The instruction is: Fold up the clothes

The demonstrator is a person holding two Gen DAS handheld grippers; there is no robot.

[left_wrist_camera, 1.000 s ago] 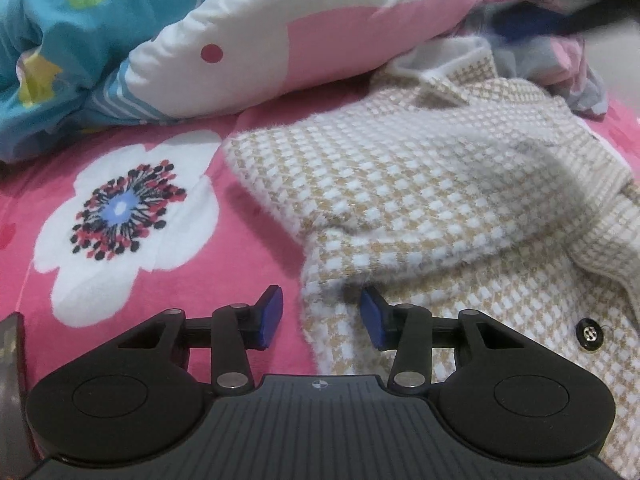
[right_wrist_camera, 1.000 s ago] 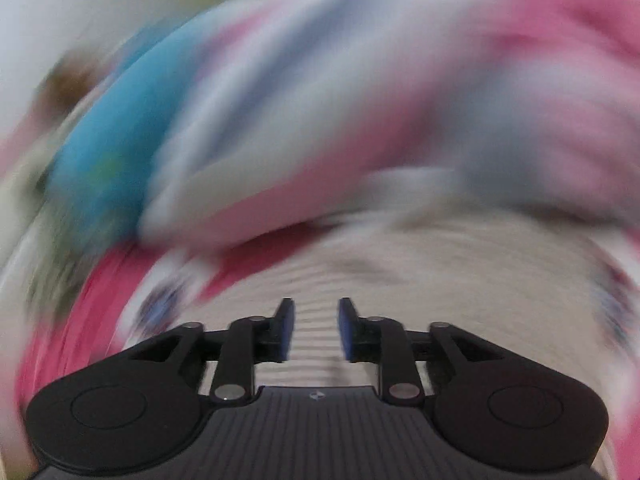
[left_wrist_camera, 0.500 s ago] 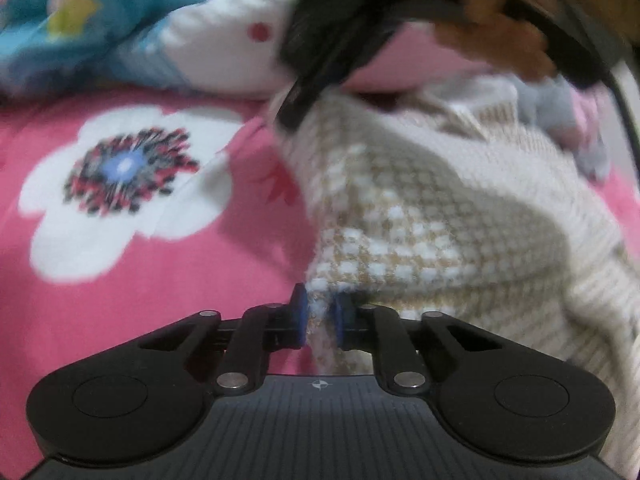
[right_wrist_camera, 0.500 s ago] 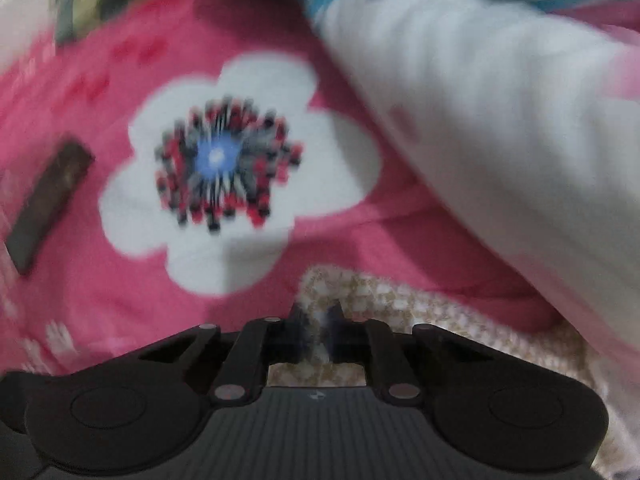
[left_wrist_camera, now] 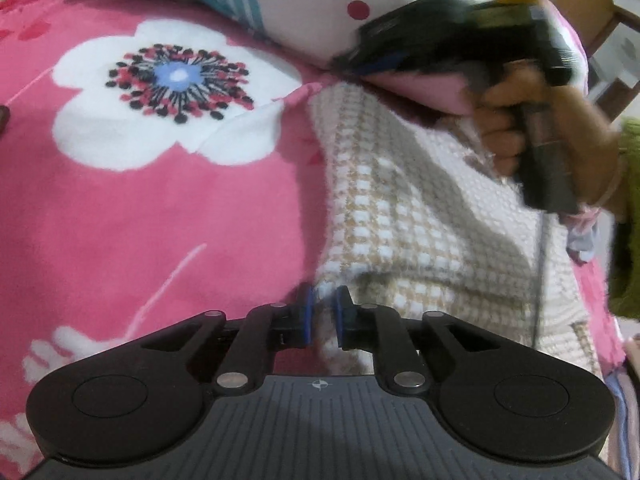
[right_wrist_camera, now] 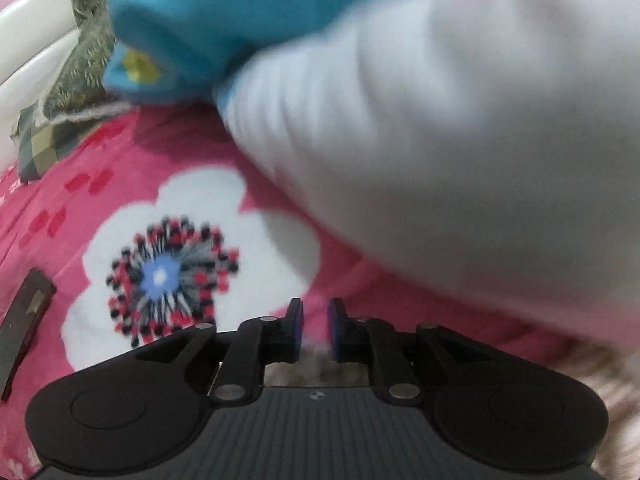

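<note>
A cream and tan checked woolly garment (left_wrist_camera: 420, 216) lies on a pink flowered bedsheet (left_wrist_camera: 132, 216). My left gripper (left_wrist_camera: 322, 312) pinches the garment's near left edge; cloth fills the narrow gap between its blue pads while the jaws are opening slightly. My right gripper (left_wrist_camera: 360, 65), held by a hand (left_wrist_camera: 516, 128), is at the garment's far left corner. In the right wrist view, the right gripper (right_wrist_camera: 315, 330) has fuzzy cloth from the garment (right_wrist_camera: 316, 372) low between its pads, and its jaws are opening. The view is blurred.
A rolled white, pink and blue quilt (left_wrist_camera: 312, 4) lies just behind the garment and looms close over the right gripper (right_wrist_camera: 460, 140). A dark flat object (right_wrist_camera: 24, 320) lies on the sheet at the left. Grey-green cloth (right_wrist_camera: 80, 76) sits by the bed's edge.
Both grippers came down onto the garment's left edge and closed on it. The right gripper swung in from the garment's middle to its far corner. The edge now looks pulled straight between them.
</note>
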